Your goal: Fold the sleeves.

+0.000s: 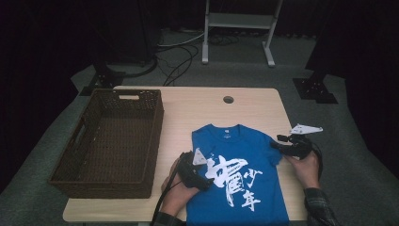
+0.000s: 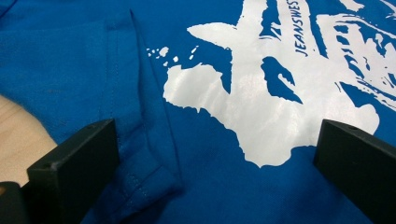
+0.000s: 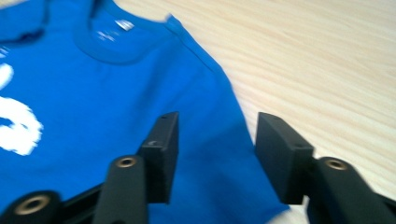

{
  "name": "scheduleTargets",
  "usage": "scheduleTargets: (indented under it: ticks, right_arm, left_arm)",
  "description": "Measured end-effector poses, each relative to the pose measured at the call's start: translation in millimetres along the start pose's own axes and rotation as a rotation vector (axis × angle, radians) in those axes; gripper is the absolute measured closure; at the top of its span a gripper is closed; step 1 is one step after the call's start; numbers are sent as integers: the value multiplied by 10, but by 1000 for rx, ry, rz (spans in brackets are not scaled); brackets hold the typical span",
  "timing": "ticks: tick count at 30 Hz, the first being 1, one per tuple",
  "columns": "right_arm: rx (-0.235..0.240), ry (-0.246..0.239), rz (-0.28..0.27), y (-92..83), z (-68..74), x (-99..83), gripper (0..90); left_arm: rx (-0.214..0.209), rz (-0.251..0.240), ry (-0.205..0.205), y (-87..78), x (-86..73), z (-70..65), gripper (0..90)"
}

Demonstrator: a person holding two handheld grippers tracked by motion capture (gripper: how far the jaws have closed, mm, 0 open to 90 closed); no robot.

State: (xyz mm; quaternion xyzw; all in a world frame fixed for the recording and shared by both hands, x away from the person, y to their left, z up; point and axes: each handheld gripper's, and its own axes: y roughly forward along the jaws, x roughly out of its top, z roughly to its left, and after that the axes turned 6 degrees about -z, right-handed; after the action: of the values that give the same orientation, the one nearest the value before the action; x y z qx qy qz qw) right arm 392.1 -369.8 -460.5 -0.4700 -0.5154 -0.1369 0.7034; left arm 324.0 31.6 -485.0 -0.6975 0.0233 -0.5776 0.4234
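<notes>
A blue t-shirt point(image 1: 256, 155) with a white print lies flat on the wooden table point(image 1: 188, 106), collar away from me. My left gripper point(image 1: 207, 181) rests low over the shirt's left side, jaws wide apart. In the left gripper view the left gripper point(image 2: 217, 140) straddles the shirt point(image 2: 210, 186) near a folded sleeve hem point(image 2: 140, 140). My right gripper point(image 1: 277, 142) sits at the shirt's right sleeve. In the right gripper view the right gripper point(image 3: 217, 135) has its jaws partly apart, and the sleeve edge point(image 3: 229, 154) lies flat between them without being pinched.
A dark woven basket point(image 1: 155, 122) stands on the table's left half. A small round hole point(image 1: 228, 99) is in the tabletop behind the shirt. Bare wood point(image 3: 327, 70) lies right of the sleeve. A white stand point(image 1: 237, 21) and cables sit on the floor beyond.
</notes>
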Motion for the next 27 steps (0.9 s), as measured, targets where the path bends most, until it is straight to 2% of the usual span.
scheduleTargets:
  ticks: [6, 10, 17, 27]
  right_arm:
    - [-44, 19, 22, -27, -85, -53, 618]
    - [-57, 37, 35, -50, -141, -98, 650]
    - [-65, 71, 32, -81, -234, -149, 671]
    - [-78, 98, 51, -36, -290, -179, 694]
  left_arm:
    - [0, 0, 1, 0, 0, 0, 1]
    - [0, 0, 0, 0, 0, 0, 1]
    - [0, 1, 0, 0, 0, 1, 1]
    - [0, 0, 0, 0, 0, 1, 1]
